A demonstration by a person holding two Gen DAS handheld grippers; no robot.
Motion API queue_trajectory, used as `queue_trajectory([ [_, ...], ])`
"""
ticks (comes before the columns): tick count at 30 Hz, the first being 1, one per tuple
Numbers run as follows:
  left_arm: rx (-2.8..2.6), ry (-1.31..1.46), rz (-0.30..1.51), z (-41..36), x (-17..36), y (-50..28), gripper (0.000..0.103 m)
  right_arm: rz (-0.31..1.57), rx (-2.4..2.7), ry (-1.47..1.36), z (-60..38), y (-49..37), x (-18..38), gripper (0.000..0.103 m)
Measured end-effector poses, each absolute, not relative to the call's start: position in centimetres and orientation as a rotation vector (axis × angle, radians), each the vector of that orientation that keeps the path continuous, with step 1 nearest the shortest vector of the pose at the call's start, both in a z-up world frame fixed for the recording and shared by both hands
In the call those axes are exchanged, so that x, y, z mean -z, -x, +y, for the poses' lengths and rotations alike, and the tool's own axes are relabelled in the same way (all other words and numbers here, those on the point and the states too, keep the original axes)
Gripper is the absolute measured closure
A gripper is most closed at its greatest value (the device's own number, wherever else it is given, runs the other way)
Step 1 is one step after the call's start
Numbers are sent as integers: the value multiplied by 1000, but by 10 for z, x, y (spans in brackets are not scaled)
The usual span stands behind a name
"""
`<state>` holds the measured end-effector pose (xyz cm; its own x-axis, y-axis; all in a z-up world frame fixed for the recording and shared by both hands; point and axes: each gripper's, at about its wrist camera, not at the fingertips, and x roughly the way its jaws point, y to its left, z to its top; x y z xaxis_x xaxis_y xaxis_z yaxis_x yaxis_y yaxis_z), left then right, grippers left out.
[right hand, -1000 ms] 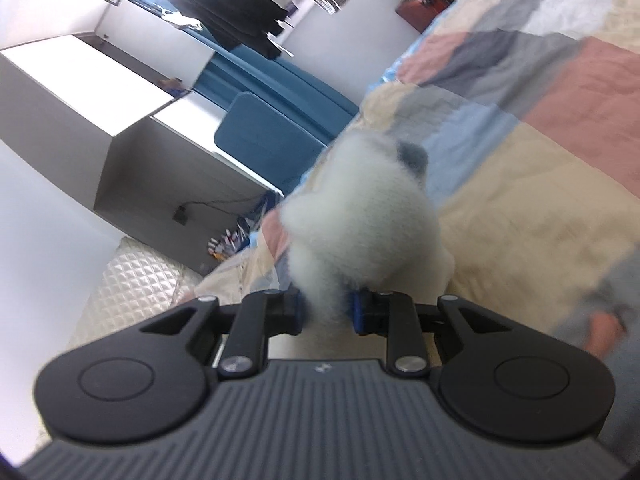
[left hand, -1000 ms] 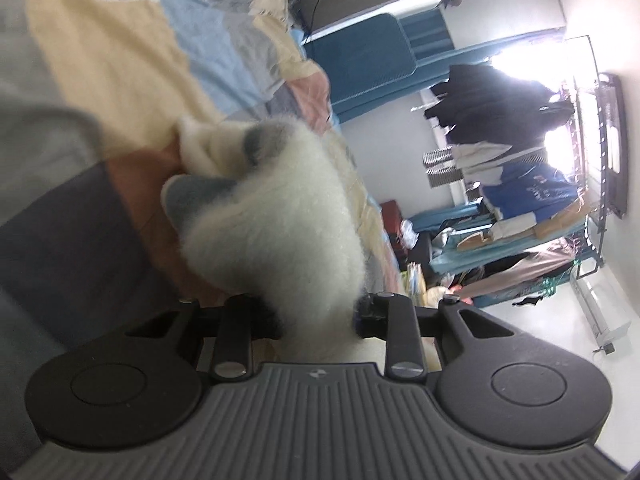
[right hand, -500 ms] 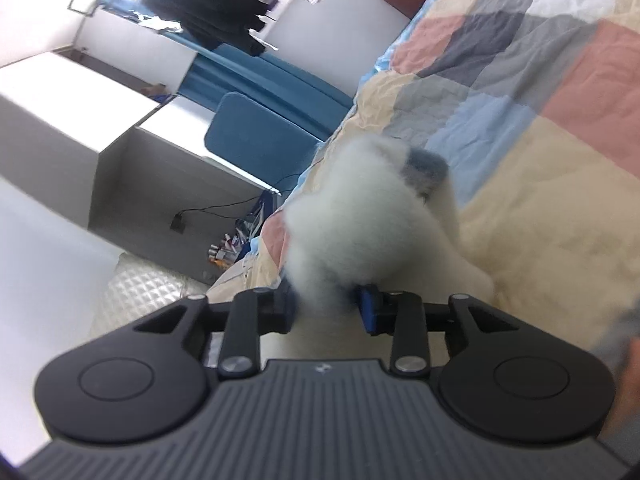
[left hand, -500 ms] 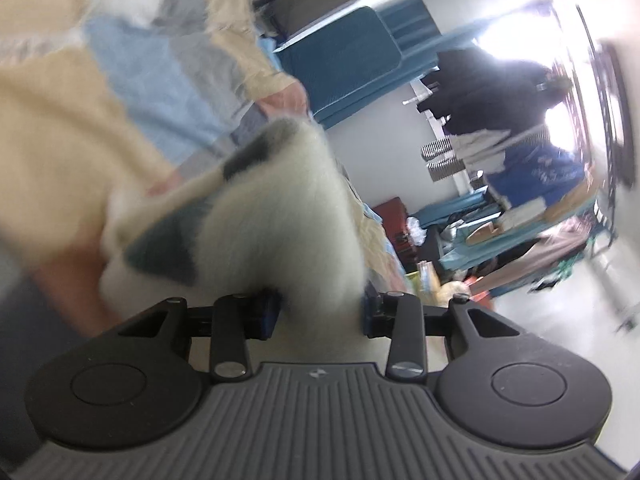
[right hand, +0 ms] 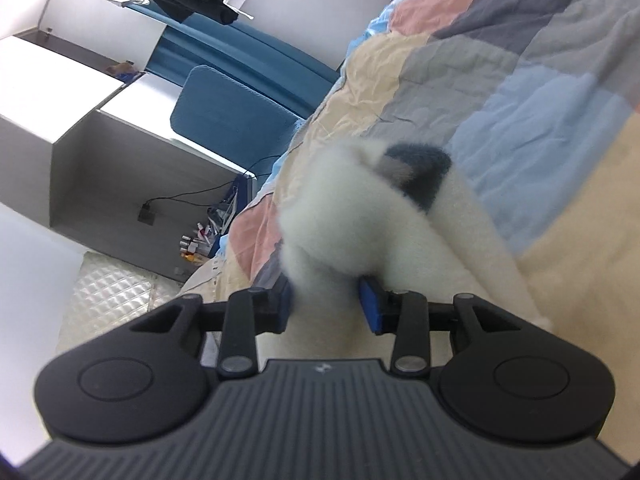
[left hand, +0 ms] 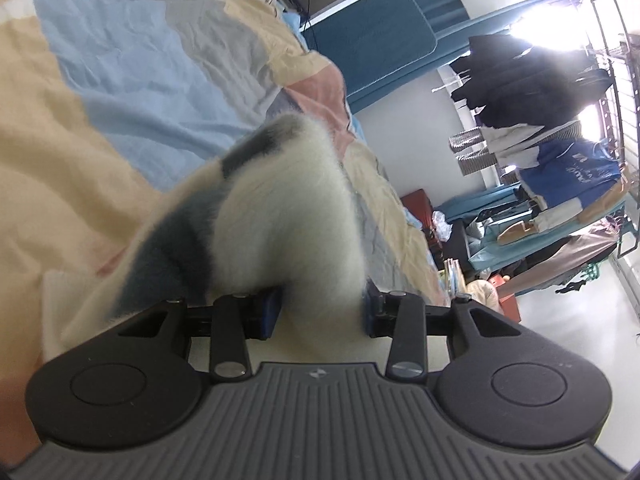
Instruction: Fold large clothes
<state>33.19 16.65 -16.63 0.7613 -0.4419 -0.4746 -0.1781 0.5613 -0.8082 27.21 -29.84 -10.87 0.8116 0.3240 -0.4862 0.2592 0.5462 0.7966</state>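
Note:
A fluffy white garment with dark grey patches (left hand: 280, 216) is bunched between the blue pads of my left gripper (left hand: 320, 312), which is shut on it above the patchwork bedspread (left hand: 100, 80). The same fluffy garment (right hand: 344, 220) fills the jaws of my right gripper (right hand: 326, 304), also shut on it. A smooth cream part of the garment (right hand: 460, 248) trails to the right onto the bedspread (right hand: 540, 112). The gripped fabric hides the fingertips.
A blue chair (right hand: 232, 116) and white desk (right hand: 60, 120) stand beside the bed. A clothes rack with dark and blue garments (left hand: 560, 140) stands by the bright window. A quilted cream headboard or mattress side (right hand: 112, 292) is at lower left.
Both grippers have moved with the fluffy garment still held, lifting and carrying it across the bedspread. The jaws look a little wider around thicker fabric.

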Motion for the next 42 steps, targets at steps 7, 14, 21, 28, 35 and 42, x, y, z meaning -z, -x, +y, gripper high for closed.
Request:
queue_trajectory([
  [7,172,915,730,163,190,-365,58,719,-20,-1002,-297,-316,152,65],
  [14,166,886,733,161,197,-377,58,732,-18,-982,-296,-329,165,67],
  [21,184,823,704,154,187,-362,58,734,-40,-1045,-303,-324,164,67],
  [28,167,742,691,144,169,-339,56,702,-68,-882,-295,-299,128,63],
  [35,129,694,651,145,152,-308,38,686,-135,-650,-270,-259,99,49],
  [42,97,526,624,136,141,-293,23,699,-151,-447,-244,-258,93,49],
])
